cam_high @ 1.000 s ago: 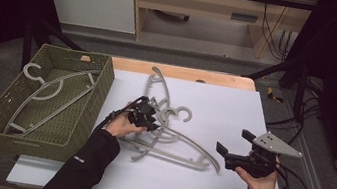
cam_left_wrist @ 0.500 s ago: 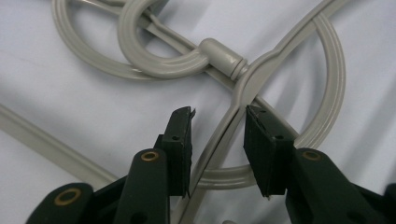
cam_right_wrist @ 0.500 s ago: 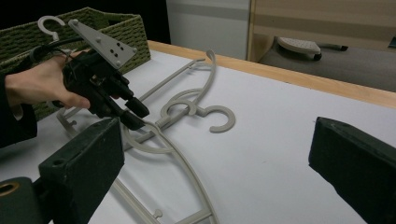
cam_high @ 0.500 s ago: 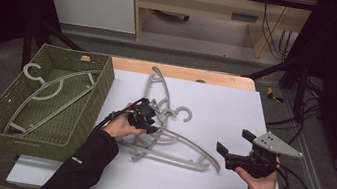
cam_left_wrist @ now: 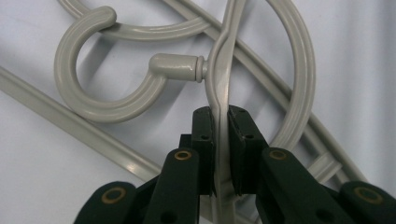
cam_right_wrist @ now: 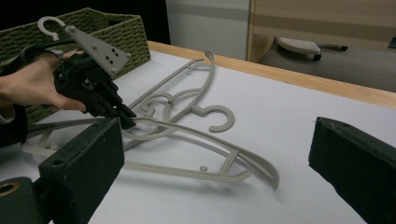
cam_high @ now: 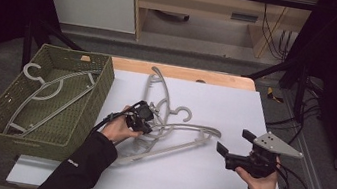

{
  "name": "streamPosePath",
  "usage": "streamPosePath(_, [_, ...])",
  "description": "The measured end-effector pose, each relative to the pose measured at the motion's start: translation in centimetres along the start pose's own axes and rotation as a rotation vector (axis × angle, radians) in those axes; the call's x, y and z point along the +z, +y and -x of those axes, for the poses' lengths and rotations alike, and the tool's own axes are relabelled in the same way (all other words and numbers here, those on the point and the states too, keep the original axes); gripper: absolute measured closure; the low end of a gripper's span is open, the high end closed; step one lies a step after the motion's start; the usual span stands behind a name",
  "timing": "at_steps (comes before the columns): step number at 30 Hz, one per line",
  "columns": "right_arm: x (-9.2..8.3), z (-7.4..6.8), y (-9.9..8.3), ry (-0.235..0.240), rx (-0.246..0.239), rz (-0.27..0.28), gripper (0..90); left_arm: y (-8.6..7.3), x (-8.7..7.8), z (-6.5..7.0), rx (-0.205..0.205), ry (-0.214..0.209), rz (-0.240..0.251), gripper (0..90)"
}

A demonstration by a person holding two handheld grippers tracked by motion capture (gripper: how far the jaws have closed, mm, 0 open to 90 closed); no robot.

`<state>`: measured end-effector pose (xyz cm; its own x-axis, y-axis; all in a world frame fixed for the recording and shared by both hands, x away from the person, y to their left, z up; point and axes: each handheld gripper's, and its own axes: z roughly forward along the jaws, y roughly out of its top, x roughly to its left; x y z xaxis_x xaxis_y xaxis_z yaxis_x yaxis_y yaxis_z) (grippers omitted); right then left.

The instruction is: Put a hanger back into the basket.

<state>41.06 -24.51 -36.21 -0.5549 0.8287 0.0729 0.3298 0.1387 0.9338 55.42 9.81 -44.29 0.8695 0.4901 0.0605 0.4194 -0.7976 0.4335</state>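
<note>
— Left gripper view: my left gripper (cam_left_wrist: pixel 219 126) has its jaws clamped on a grey hanger (cam_left_wrist: pixel 224 70) in the tangle mid-table. Lift?

— Slowly, untangling; my right gripper (cam_high: pixel 233 147) waits wide open beside it.

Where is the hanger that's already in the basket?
In the high view, that hanger lies inside the green basket at the table's left side, left of the hanger pile on the white mat.

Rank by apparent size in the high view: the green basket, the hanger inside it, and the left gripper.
1. Green basket, clearly the largest.
2. Hanger inside it, spanning much of the basket's floor.
3. Left gripper, the smallest, partly covered by the hand.
</note>
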Motion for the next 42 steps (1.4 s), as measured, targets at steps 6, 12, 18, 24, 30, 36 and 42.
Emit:
streamPosePath(6, [0.0, 0.0, 0.0, 0.000, -0.001, -0.001, 3.8, 0.0, -0.1, 0.0, -0.006, 0.004, -0.010, 76.6])
streamPosePath(12, [0.1, 0.0, 0.0, 0.000, -0.002, -0.002, 3.9, 0.1, 0.6, -0.2, -0.021, -0.033, -0.038, 73.0])
streamPosePath(18, [0.0, 0.0, 0.0, 0.001, 0.000, 0.001, 3.9, 0.4, 0.6, 0.4, -0.009, -0.014, -0.039, 81.6])
streamPosePath(24, [0.0, 0.0, 0.0, 0.000, 0.000, 0.001, 3.9, 0.4, -0.5, 0.7, -0.013, -0.005, -0.009, 82.0])
streamPosePath(30, [-0.1, -0.1, 0.1, 0.002, 0.000, 0.005, 3.9, 0.3, -2.2, 0.9, -0.018, -0.007, 0.024, 82.2])
streamPosePath(36, [-0.2, 0.0, 0.1, 0.002, 0.002, 0.009, 3.9, 0.4, -4.4, 1.7, -0.016, 0.018, 0.071, 82.2])
streamPosePath(42, [-0.3, 0.0, 0.1, 0.001, -0.001, 0.010, 3.9, 0.6, -7.1, 2.5, -0.019, 0.052, 0.143, 82.2])
